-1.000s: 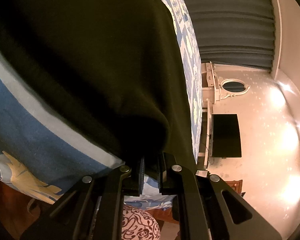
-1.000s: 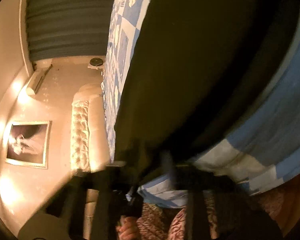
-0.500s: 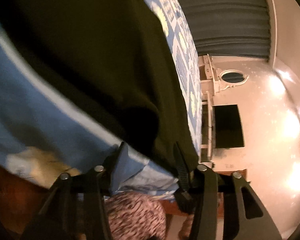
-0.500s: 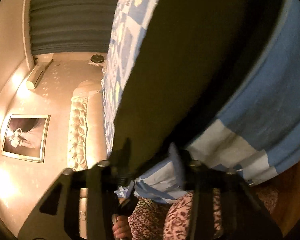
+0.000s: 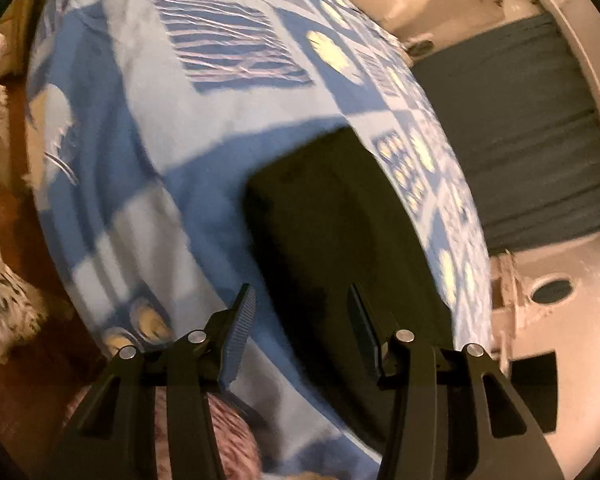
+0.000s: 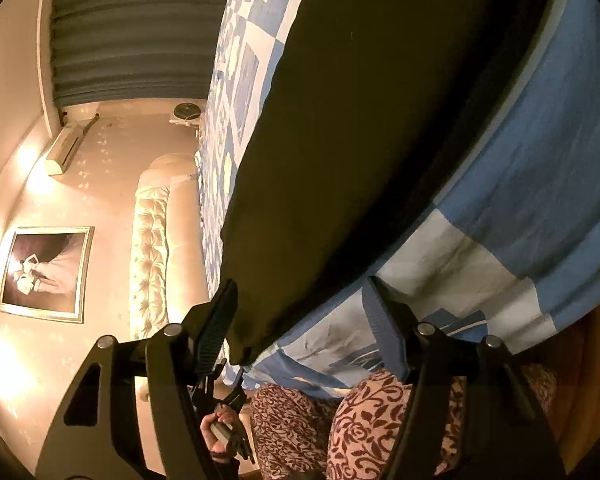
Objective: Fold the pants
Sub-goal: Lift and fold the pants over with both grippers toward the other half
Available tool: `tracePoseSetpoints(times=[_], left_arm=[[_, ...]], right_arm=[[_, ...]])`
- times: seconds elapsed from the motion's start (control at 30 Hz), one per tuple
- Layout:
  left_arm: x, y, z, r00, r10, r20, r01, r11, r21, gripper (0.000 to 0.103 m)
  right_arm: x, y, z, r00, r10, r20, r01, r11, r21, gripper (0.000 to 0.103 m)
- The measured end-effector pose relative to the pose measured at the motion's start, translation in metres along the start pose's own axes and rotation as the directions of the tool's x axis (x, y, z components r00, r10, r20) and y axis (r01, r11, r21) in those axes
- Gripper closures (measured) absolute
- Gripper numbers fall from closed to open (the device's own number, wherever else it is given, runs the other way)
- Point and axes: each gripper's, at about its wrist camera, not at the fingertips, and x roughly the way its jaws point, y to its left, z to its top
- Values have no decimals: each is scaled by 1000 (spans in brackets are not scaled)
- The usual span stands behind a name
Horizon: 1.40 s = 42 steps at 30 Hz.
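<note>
- Nearest me, my left gripper (image 5: pixel 300 320) stands open above the bed (image 5: pixel 148 128), nothing between its fingers; the pants (image 5: pixel 340 240) lie just past them.
- My right gripper (image 6: pixel 300 312) is opening; the pants' (image 6: pixel 360 120) near corner sits between its fingers, beside the left pad, but I judge nothing is pinched.
- Risk: that corner lies at the bed's (image 6: pixel 540 200) edge, over the person's patterned knees (image 6: pixel 364 420). If a finger snags the cloth as I pull away, the fold could be dragged open or slide off.
- Risk: the left view is blurred, so misjudging the next grasp could bunch the top layer.
- The pants look dark, a compact, flat rectangular block with fairly straight edges, lying on the blue patterned cover near the bed's near edge; I judge the fold largely done.
- Farther off: curtain (image 6: pixel 132 28), headboard (image 6: pixel 152 248).
</note>
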Motion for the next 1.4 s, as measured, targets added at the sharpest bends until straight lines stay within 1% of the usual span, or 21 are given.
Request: tracePoseSetpoints(times=[0.07,0.17,0.27,0.33,0.4,0.5,0.7,0.83,1.07,1.1,1.13,1.2,1.3,1.4], left_arm=[[4,6,3,1000,-22,-8,22,999,-45,55],[10,2,0,999,-34,-10,34,997,-71,56],[10,3,10,999,-46,0,45,996,-83,67],[8,3,15,999,-48,8,48,995,-92,67],[8,3,19,999,-39,12,40,994,-103,71],[6,4,21,999,-33,17,35,992,-125,71],[-7,0,24,999,-23,44,28,992,-121,71],[-12,-3,23,999,-13,30,17,992,-129,71],[-3,-10,28,1000,-8,27,11,995,-104,72],[-2,-11,29,1000,-5,29,8,996,-93,87],[1,-12,30,1000,0,25,2,997,-71,93],[5,-11,33,1000,15,26,-13,998,-58,94],[8,-10,36,1000,10,13,-9,998,-56,97],[6,-19,42,999,31,12,-32,999,15,97]], right_arm=[[1,2,0,1000,-4,-4,4,1000,-4,37],[1,2,0,1000,-3,-8,3,1000,-2,34],[3,5,-2,1000,-2,-11,2,1000,0,33],[4,6,-2,1000,-1,-12,1,1000,3,33],[4,5,-2,1000,0,-13,0,1000,5,32],[4,3,-2,1000,2,-14,-2,1000,8,32],[4,3,-3,1000,2,-15,-2,1000,9,31],[4,2,-3,1000,4,-14,-4,1000,12,31],[3,1,-4,1000,7,-14,-6,1000,14,30],[3,1,-4,1000,7,-14,-6,1000,14,30],[4,1,-5,1000,7,-13,-7,1000,15,30],[4,0,-6,1000,9,-12,-8,1000,17,30],[5,-1,-8,1000,6,-13,-6,1000,15,30],[5,0,-10,1000,6,-12,-6,1000,15,30]])
